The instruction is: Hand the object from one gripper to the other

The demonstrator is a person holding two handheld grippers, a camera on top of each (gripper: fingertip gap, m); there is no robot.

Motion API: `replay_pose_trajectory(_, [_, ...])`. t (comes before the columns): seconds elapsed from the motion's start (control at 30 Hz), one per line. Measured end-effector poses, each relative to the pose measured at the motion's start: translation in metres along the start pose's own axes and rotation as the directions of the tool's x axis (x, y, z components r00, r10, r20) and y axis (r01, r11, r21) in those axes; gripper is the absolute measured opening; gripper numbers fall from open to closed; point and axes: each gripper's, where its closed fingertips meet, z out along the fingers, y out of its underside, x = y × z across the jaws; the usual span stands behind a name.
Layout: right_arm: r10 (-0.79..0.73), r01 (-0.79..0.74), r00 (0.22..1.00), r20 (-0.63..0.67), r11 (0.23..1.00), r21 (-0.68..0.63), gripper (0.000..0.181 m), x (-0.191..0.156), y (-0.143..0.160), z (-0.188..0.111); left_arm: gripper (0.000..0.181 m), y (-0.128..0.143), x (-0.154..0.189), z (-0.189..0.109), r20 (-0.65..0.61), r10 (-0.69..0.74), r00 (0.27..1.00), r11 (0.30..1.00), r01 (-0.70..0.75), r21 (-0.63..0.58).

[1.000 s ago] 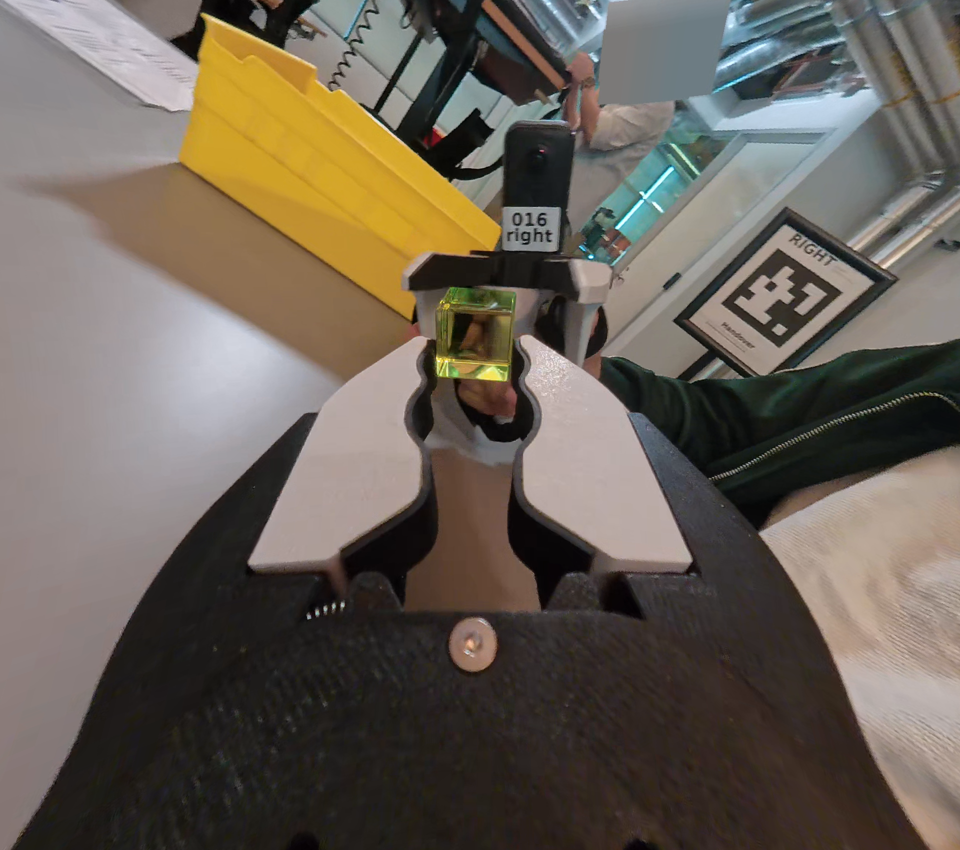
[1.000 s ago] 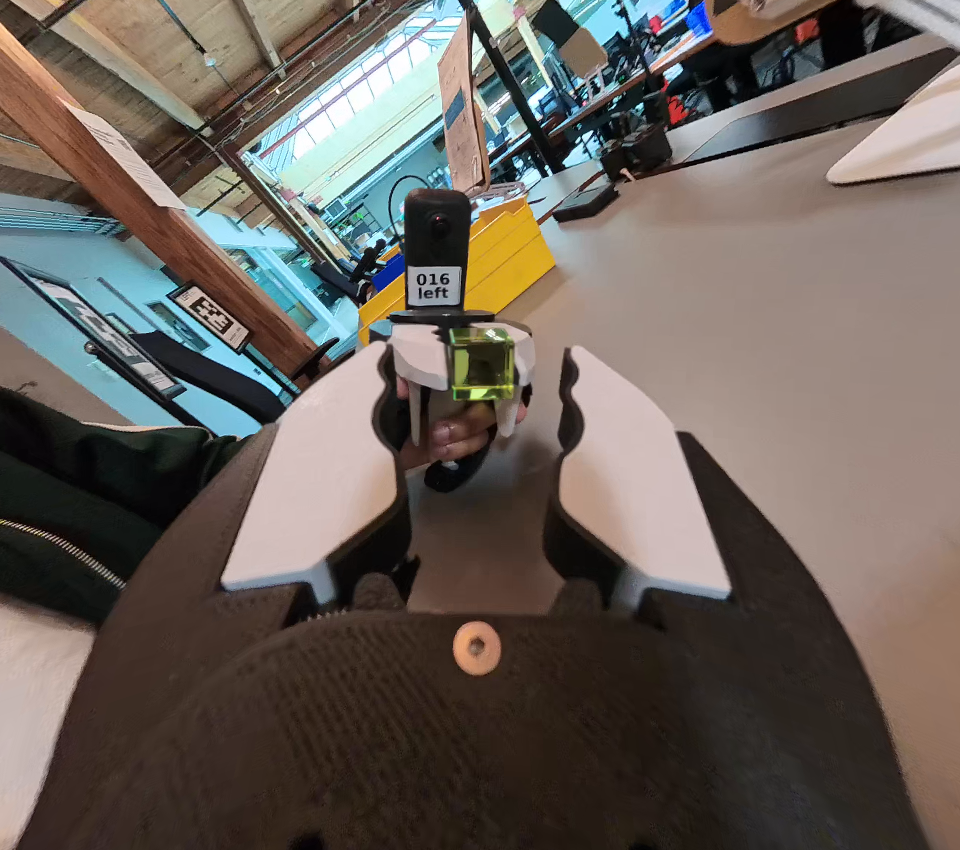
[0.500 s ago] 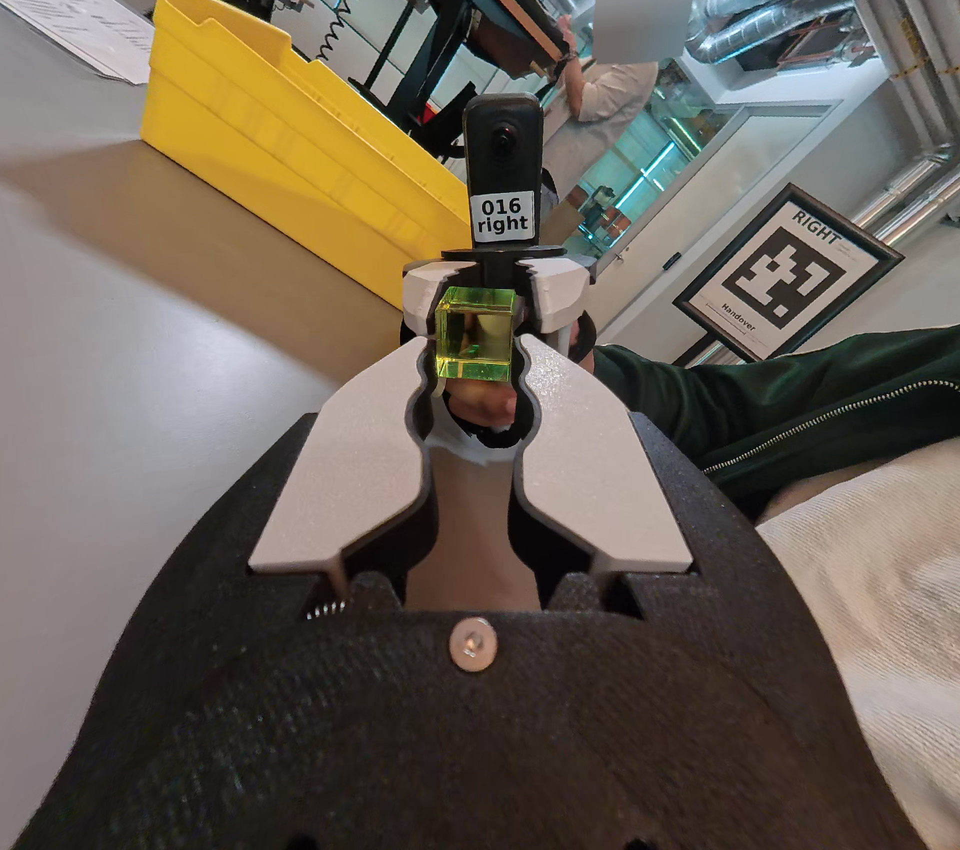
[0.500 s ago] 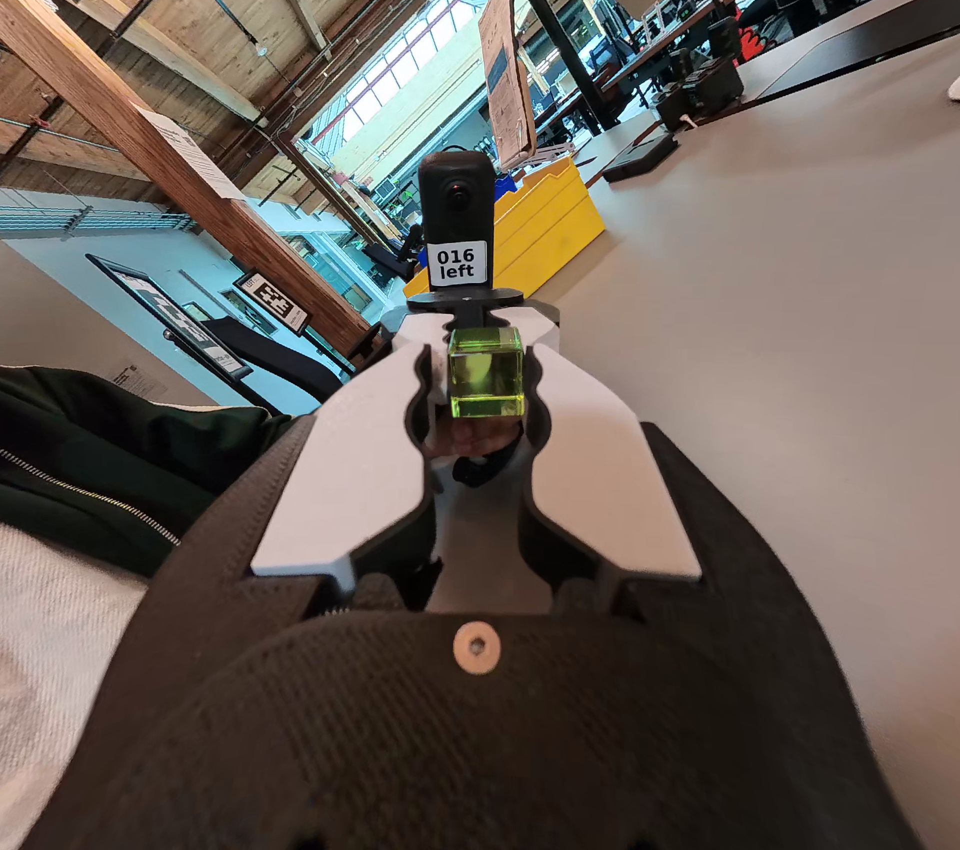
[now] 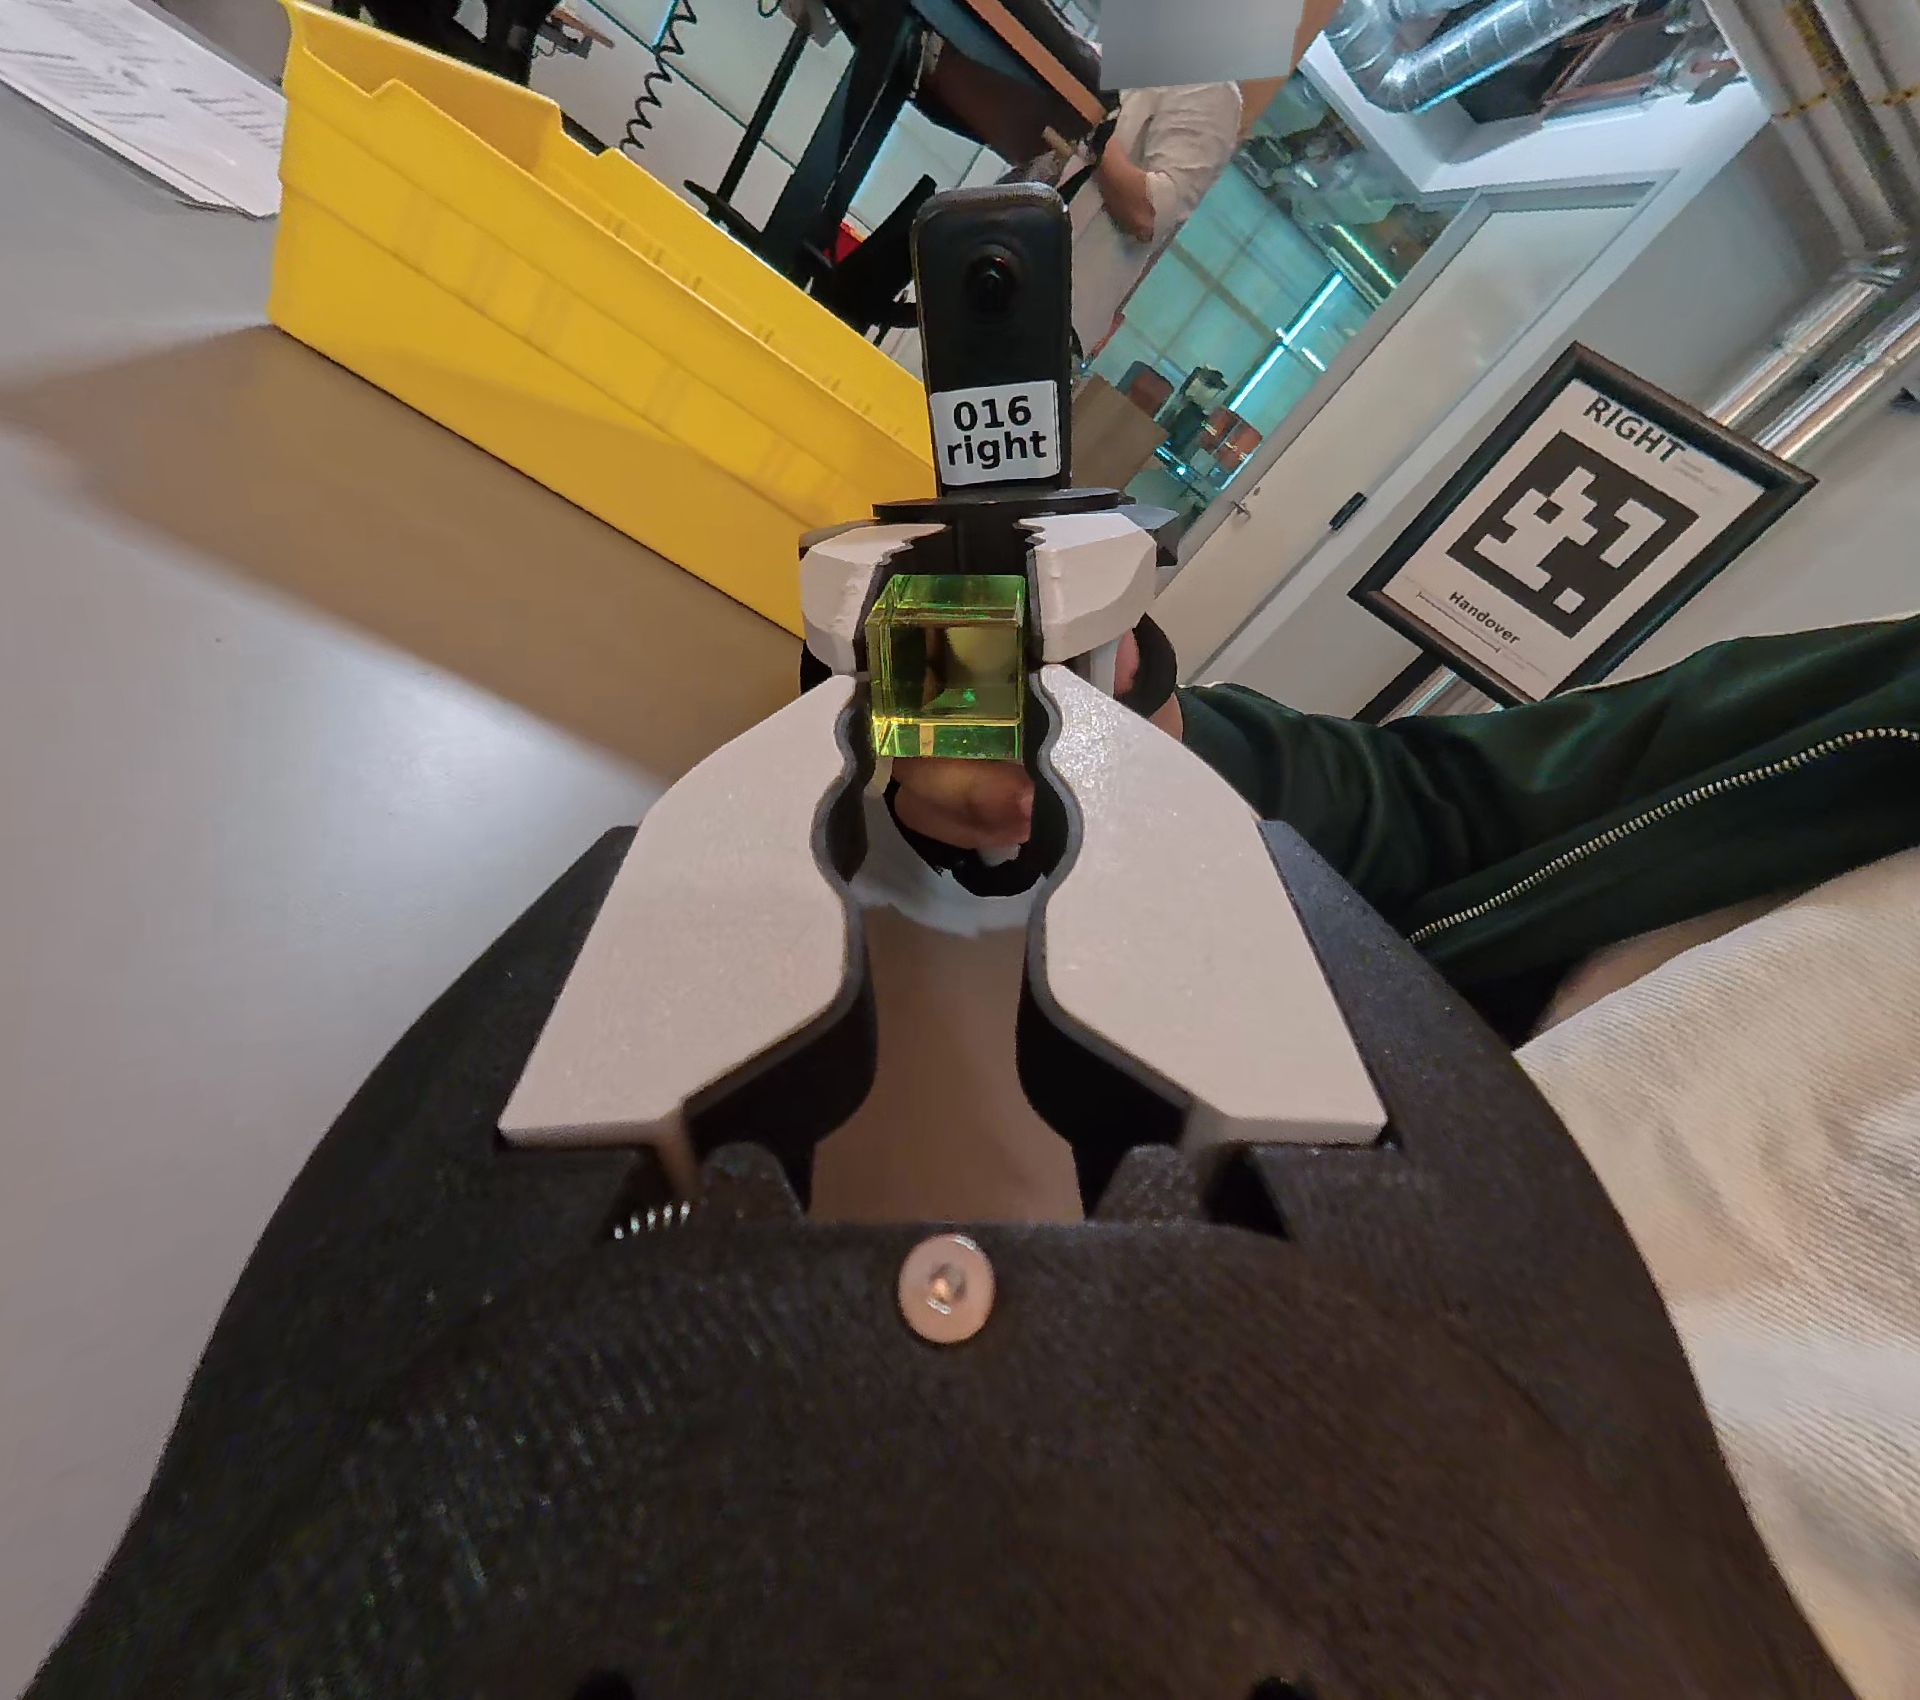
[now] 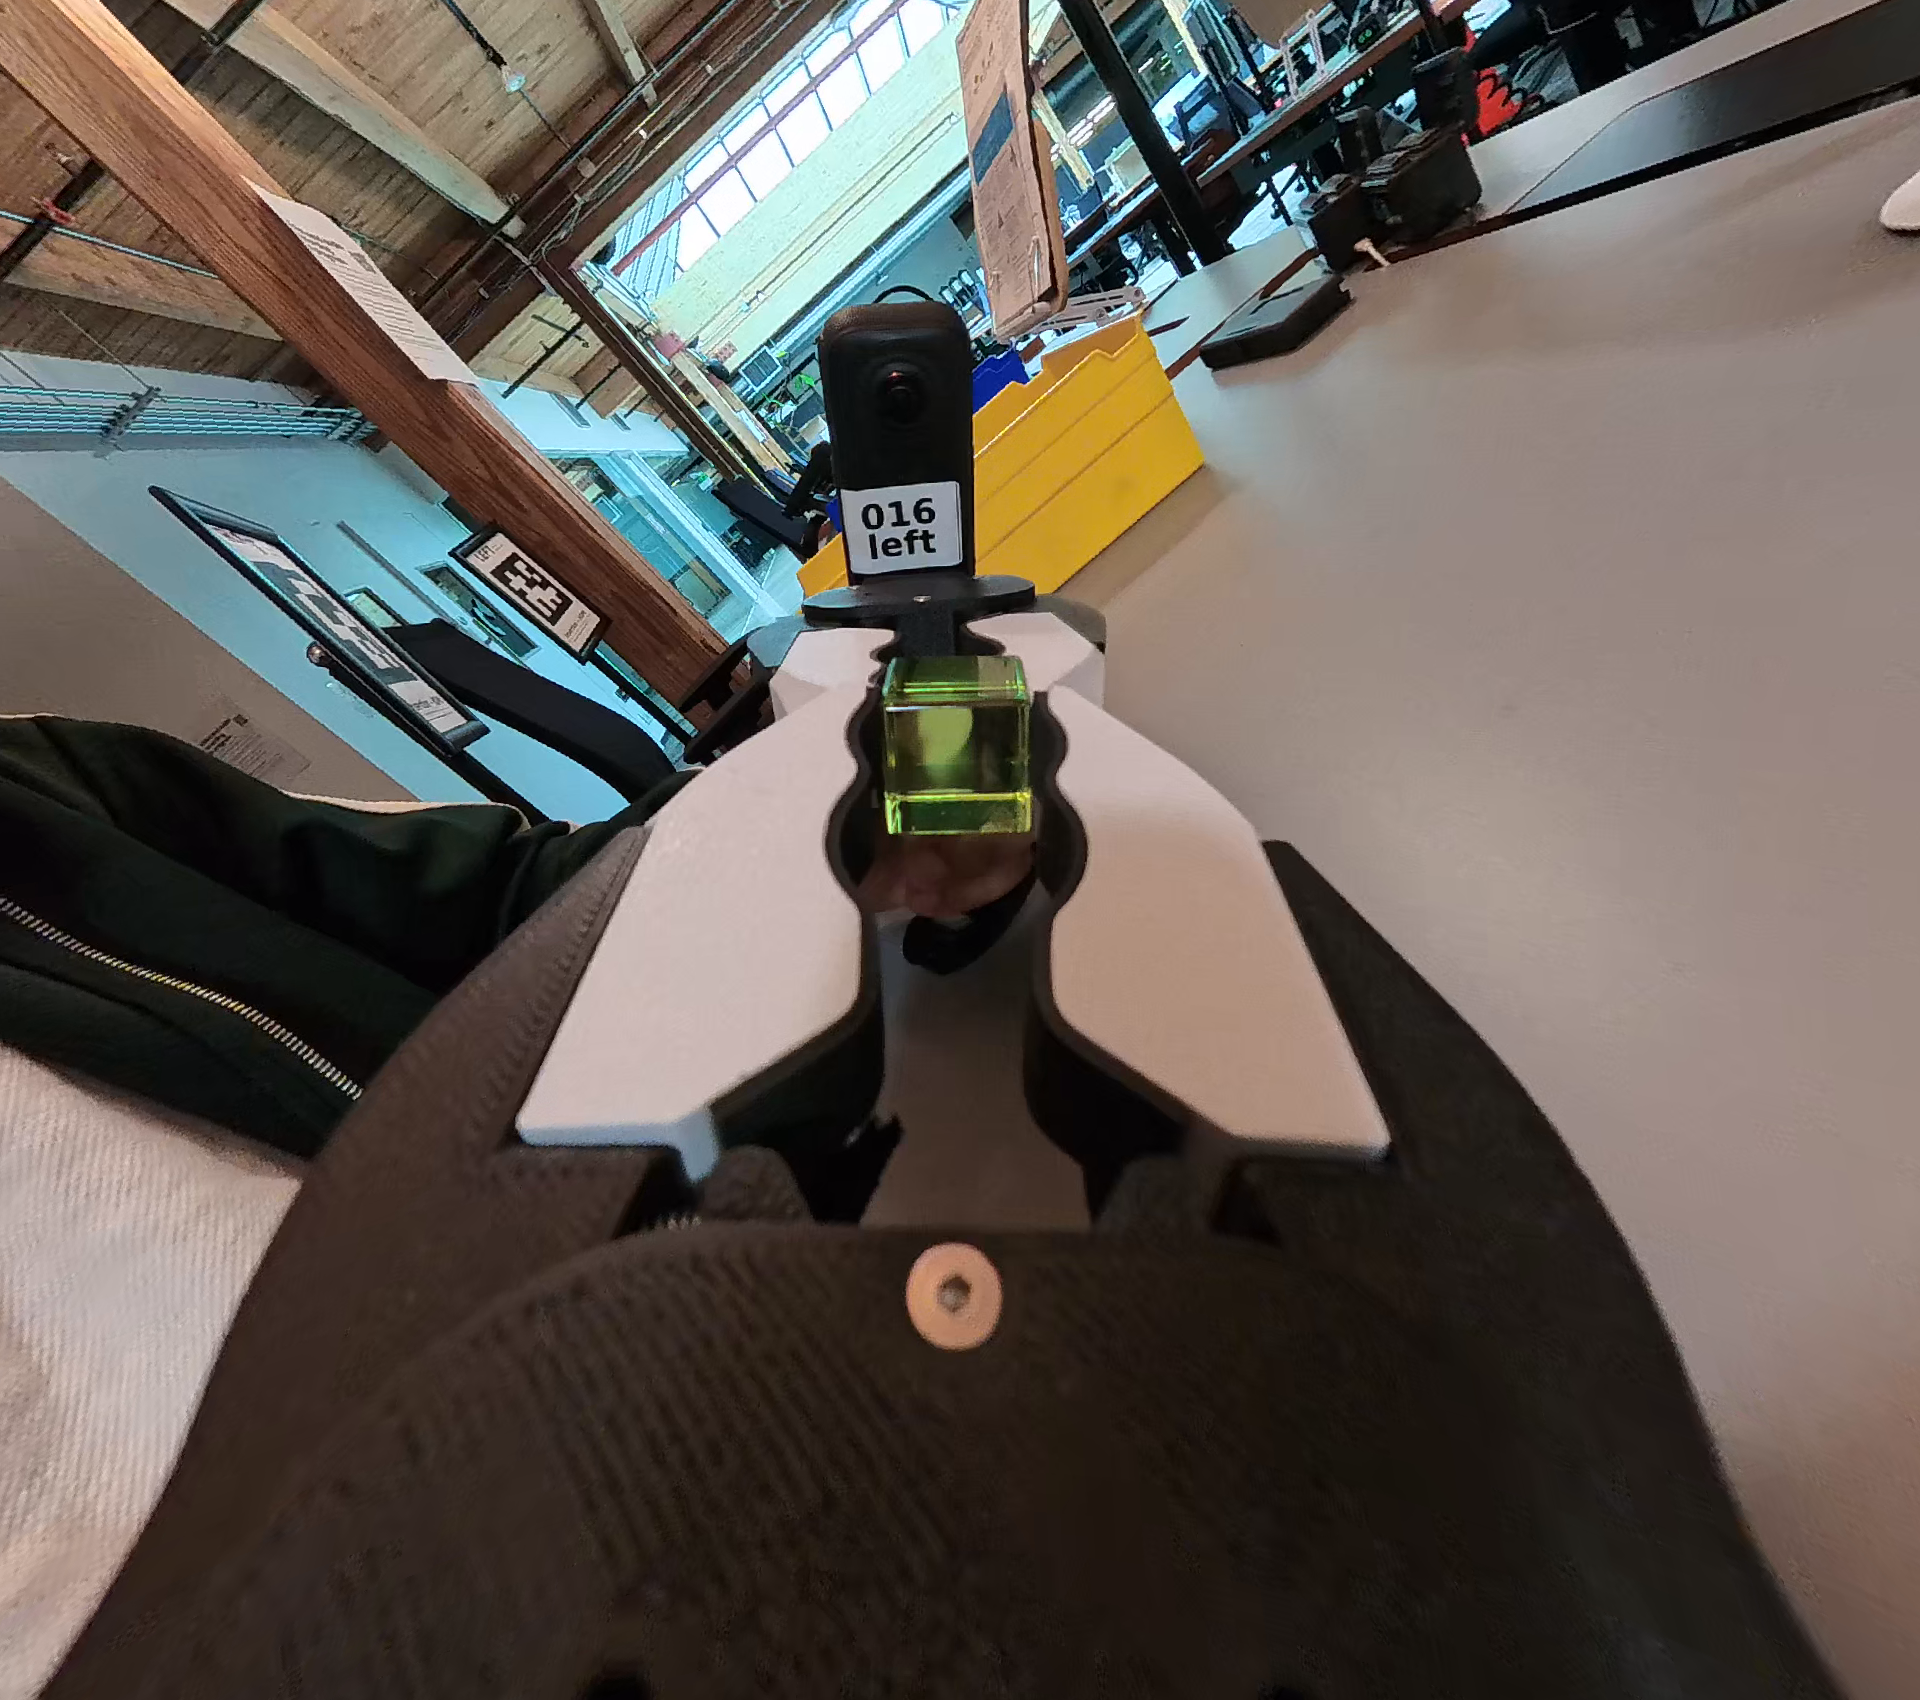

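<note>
A clear yellow-green cube (image 5: 945,663) is held in the air between both grippers, which face each other tip to tip. My left gripper (image 5: 945,710) is shut on the cube's near side. Beyond it, the right gripper's white fingers (image 5: 1091,590) flank the cube's far side. In the right wrist view, my right gripper (image 6: 956,715) is shut on the same cube (image 6: 956,767). The left gripper's fingers (image 6: 810,674) sit just behind the cube. A hand shows below the cube in both views.
A yellow bin (image 5: 540,300) stands on the grey table (image 5: 208,819); it also shows in the right wrist view (image 6: 1081,445). Papers (image 5: 135,81) lie at the far left. A framed sign (image 5: 1579,528) stands off the table. Green sleeve (image 5: 1558,767) at right. The grippers are tip to tip, or close to it.
My right gripper was open and off to the side of the cube; it has come onto the cube and shut on it. The left gripper has kept its hold.
</note>
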Motion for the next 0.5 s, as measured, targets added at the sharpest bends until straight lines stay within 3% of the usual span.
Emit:
replay_pose_trajectory(0.33, [0.019, -0.018, 1.0, -0.012, 0.998, 0.053, 0.027, 0.004, -0.011, -0.009, 0.028, -0.002, -0.001, -0.003, 0.023, 0.059, 0.998, 0.998, -0.059, 0.005])
replay_pose_trajectory(0.43, [0.06, -0.059, 0.998, -0.009, 0.996, 0.071, 0.027, 0.008, -0.013, -0.012, 0.037, -0.006, 0.004, -0.003, -0.001, 0.106, 0.994, 0.994, -0.106, 0.022])
replay_pose_trajectory(0.5, [0.093, -0.093, 0.996, 0.0, 0.993, 0.078, 0.027, 0.01, -0.013, -0.014, 0.046, -0.008, 0.007, -0.005, 0.02, 0.213, 0.977, 0.977, -0.214, 0.014])
